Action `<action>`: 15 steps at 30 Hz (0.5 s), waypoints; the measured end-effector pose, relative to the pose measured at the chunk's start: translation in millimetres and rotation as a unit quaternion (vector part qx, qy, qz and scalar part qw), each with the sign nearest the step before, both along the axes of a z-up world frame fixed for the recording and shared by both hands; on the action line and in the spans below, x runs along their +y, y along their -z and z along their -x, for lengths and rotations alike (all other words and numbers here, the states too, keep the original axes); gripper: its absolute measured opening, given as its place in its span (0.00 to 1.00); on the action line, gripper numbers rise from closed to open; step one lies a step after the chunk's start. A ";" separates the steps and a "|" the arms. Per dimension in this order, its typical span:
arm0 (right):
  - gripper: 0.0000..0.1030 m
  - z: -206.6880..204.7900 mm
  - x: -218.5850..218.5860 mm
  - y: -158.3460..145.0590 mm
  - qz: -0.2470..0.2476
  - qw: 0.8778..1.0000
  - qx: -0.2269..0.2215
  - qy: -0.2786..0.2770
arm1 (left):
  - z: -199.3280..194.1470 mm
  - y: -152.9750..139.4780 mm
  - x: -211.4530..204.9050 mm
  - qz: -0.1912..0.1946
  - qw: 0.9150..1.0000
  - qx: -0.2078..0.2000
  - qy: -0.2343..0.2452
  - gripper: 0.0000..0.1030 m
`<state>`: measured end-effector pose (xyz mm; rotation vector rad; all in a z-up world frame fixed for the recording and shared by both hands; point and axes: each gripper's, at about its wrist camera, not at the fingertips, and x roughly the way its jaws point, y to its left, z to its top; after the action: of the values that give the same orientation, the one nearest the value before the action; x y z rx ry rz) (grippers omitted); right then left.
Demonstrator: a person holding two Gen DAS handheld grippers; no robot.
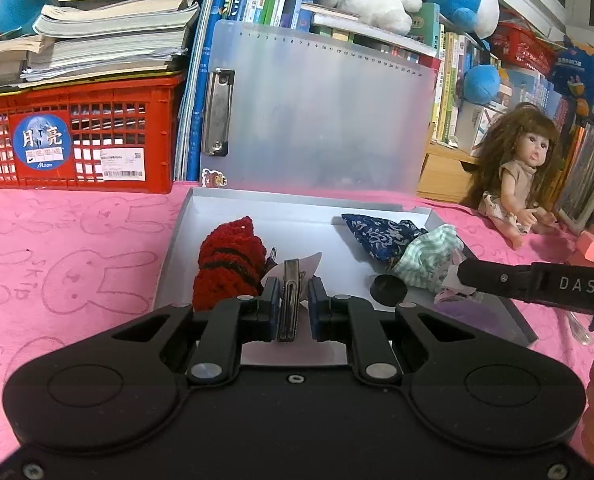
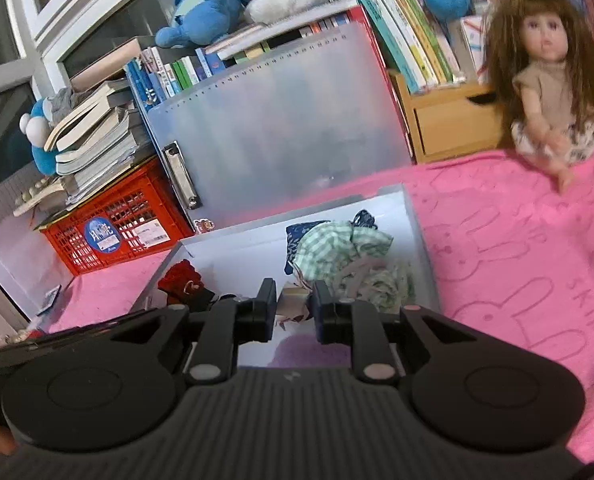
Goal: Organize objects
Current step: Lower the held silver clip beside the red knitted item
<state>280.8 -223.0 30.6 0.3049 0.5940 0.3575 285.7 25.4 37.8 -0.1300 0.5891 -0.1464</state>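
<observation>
left gripper [image 1: 293,300] right up close, its blue-padded jaws clenched on a metal clip [image 1: 289,300], a flat folded steel piece standing upright between the pads, with a pale paper tag fanned out behind it. it points down at a slant over the near edge of the shallow white box [image 1: 281,208]. just at 11 o'clock from the clip, inside the box, a chunky red knitted pouch [image 1: 229,264] with dark stripes, a small metal ring at its side. at 2 o'clock, a black round disc [image 1: 389,289] lies flat on the box floor, and past it a green-and-white striped cloth bundle [image 1: 429,258] crumpled against a navy floral pouch [image 1: 377,236].

from 3 o'clock the right gripper [image 1: 467,276] reaches in level, matte black bar, tips at the edge of the striped bundle, a scrap of pale fabric under them. the right wrist view shows what this side hides: the right gripper [image 2: 295,300] pinched on a beige crumpled fabric scrap [image 2: 293,300], jaws clenched on it, and a purple patch on the box floor beneath.

farther out, fuzzy pink rabbit-print blanket [image 1: 77,248], a frosted plastic clipboard [image 1: 321,116] propped upright at 12, a red lattice crate [image 1: 81,136] under stacked books at 10, a long-haired doll [image 1: 517,172] seated at 2.
</observation>
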 end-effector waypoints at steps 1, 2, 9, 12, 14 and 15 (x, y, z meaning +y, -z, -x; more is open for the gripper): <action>0.22 -2.6 0.0 1.3 -0.002 1.000 0.004 0.000 | -1.2 0.6 0.1 0.000 1.000 0.000 0.000 0.14; 0.22 -5.0 0.0 2.8 -0.003 1.000 0.008 0.000 | -1.2 0.6 0.0 0.000 1.000 0.000 0.000 0.14; 0.22 -18.7 2.7 13.9 -0.009 0.999 0.031 -0.001 | -14.4 4.9 -2.5 -0.009 1.000 -0.003 0.000 0.14; 0.22 -24.2 6.5 17.4 -0.005 0.999 0.039 -0.003 | -21.9 7.9 -5.7 -0.011 1.000 -0.005 0.000 0.14; 0.22 -28.4 10.0 19.3 0.001 0.999 0.043 -0.004 | -27.4 9.8 -8.7 -0.012 1.000 -0.004 -0.001 0.14; 0.22 -30.5 12.0 19.7 0.006 0.999 0.044 -0.004 | -29.8 10.8 -9.8 -0.013 1.000 -0.003 -0.002 0.14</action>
<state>311.3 -211.0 11.0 0.3087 0.6844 0.3494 315.5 15.6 27.1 -0.1045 0.5840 -0.1353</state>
